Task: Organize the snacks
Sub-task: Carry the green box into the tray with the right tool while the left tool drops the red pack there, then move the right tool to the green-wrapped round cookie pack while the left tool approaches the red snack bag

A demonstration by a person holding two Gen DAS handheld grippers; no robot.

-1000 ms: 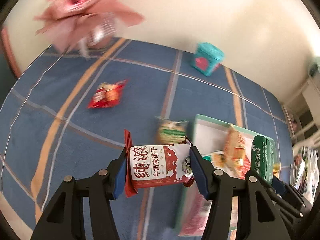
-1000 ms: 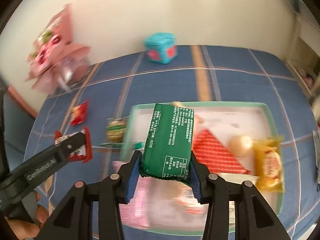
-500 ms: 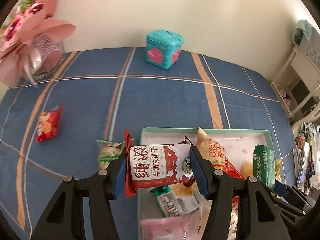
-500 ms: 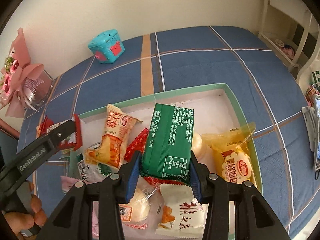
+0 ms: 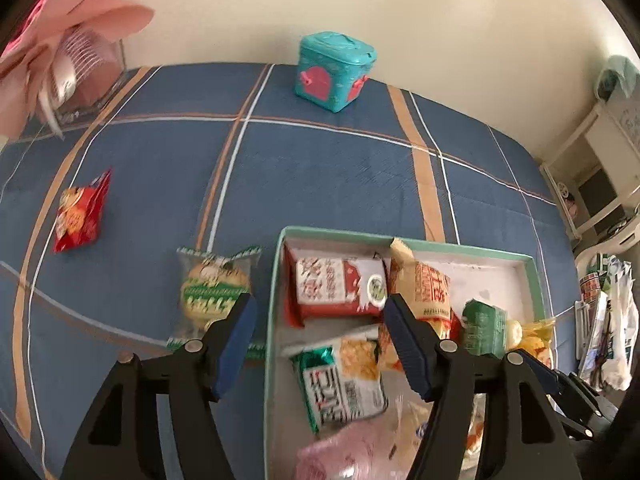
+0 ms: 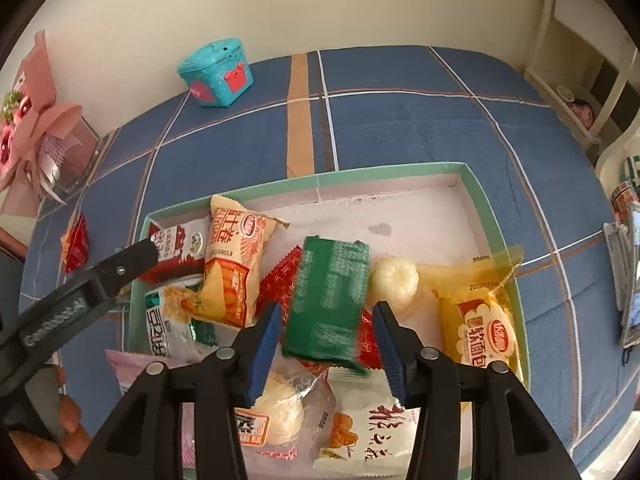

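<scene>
On the blue checked cloth (image 5: 320, 168), at far left, a small red snack packet (image 5: 80, 212), well apart from the box. Next to it, just beside the box wall, a round biscuit in a clear wrapper with green print (image 5: 214, 292), lying outside. Then the shallow cardboard box with a mint-green rim (image 5: 404, 239), white inside. In its left corner, a red-and-white milk biscuit pack (image 5: 338, 287), flat on the floor of the box, free between the blue pads of the left gripper (image 5: 318, 336); jaws opening, spread wide, not touching the pack. Below it a green-and-white packet (image 5: 344, 384), and a pink wrapper (image 5: 340, 452) at the near edge. Beside the milk pack, an orange-and-cream roll packet (image 6: 234, 268). More to the right, a dark green foil-wrapped block (image 6: 328, 304), blurred, leaning over a red wrapper (image 6: 278, 280); right gripper (image 6: 326, 354) with jaws opening, pads on both sides of the block and clear of it. Then a pale round sweet in clear film (image 6: 394, 282) and a yellow soft-bread bag (image 6: 480, 312) against the right wall.

Only in the right wrist view: a white packet with red writing (image 6: 372, 432) at the near side, and fingers of a hand (image 6: 52, 432) on the left tool's handle. Only in the left wrist view: the round biscuit in full. In both views, a teal box with pink patches (image 5: 334, 70) by the wall and a pink bouquet (image 6: 36, 128).
</scene>
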